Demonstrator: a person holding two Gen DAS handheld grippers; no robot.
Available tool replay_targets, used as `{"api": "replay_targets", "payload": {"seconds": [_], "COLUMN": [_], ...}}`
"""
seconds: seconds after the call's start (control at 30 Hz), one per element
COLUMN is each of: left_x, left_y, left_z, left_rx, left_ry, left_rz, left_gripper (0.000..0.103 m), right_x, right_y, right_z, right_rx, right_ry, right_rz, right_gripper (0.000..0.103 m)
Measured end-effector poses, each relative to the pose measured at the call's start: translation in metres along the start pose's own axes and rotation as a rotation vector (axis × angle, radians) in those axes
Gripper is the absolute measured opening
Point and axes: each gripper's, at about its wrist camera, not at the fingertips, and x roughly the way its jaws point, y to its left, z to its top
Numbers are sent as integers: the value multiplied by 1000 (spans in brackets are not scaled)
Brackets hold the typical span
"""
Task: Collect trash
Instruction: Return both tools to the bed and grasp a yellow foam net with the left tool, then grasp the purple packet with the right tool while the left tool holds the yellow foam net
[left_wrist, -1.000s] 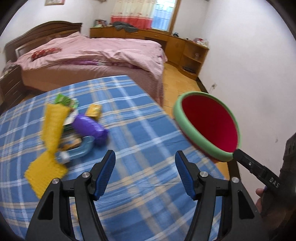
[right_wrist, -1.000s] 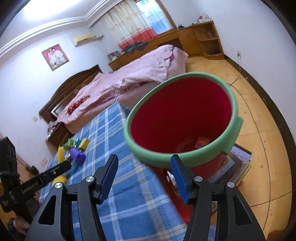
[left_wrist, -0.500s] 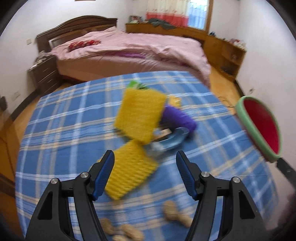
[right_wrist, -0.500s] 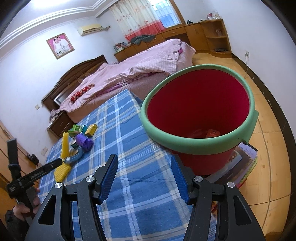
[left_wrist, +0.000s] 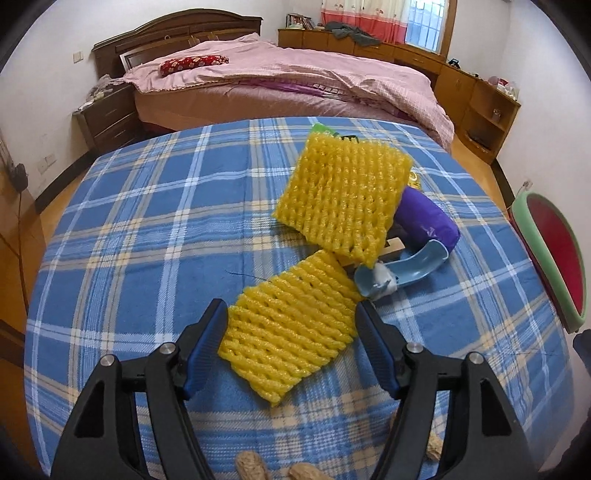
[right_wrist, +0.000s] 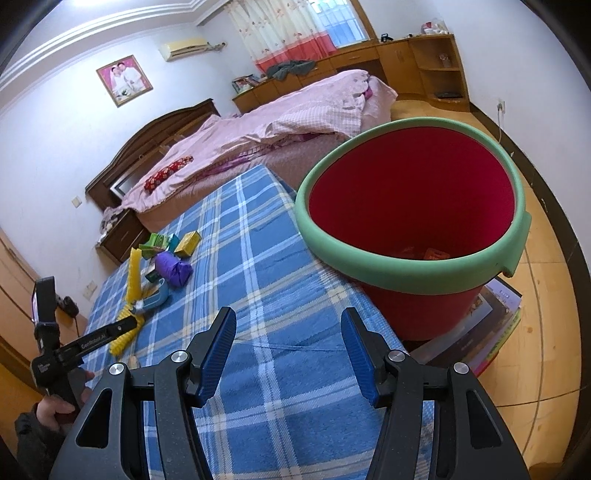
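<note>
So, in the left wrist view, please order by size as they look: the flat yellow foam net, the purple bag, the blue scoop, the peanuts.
1. Flat yellow foam net, though it lies nearest the camera, which flatters it.
2. Purple bag and blue scoop: too alike to rank, and the bag is partly hidden.
3. Peanuts, cut off by the edge.

- I'm seeing open blue plaid cloth (left_wrist: 147, 229) lying bare to the left of the litter, giving wide room to come in.
- The flat yellow foam net (left_wrist: 291, 332) is lying between my left gripper (left_wrist: 291, 325) jaws, which have just been widening; neither pad is touching it.
- A second yellow net (left_wrist: 343, 199), a purple bag (left_wrist: 428, 218) and a blue scoop (left_wrist: 402, 269) are crowding the far right side.
- Peanuts (left_wrist: 251, 469) are sitting close beneath the fingers.
- The red bucket (right_wrist: 410, 221) is blocking my right gripper (right_wrist: 288, 354) ahead-right; bare cloth is lying straight ahead.
</note>
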Motion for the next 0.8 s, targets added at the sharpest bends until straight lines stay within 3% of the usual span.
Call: {"api": "replay_targets", "payload": {"seconds": [0.13,0.23,0.33,0.43,0.5,0.6,0.8], "left_x": [0,5,6,1,-2,-5,-29], "left_y": [0,8,16,13,10,7,9], "left_z": [-2,-1,-1,-4,-5,-6,-3], "left_rx": [6,-48,-93,-69,-56,-50,-64], "left_ry": [3,18,22,8,5,13,-33], "left_rz": [36,56,32,-14,-61,-137,-237], "left_gripper": [78,88,87,68,44,26,25], "right_x": [3,2,1,2,4,7,13], "right_y": [0,-1,-1,1,4,9,30], "right_z": [-3,-3,-3,-2,-2,-1,7], "right_rx": [-3,-5,-11,-17,-23,-41,-97], "right_ry": [7,11,10,9,14,25,31], "right_rz": [2,6,9,9,10,14,25], "right_gripper": [61,60,61,61,61,61,61]}}
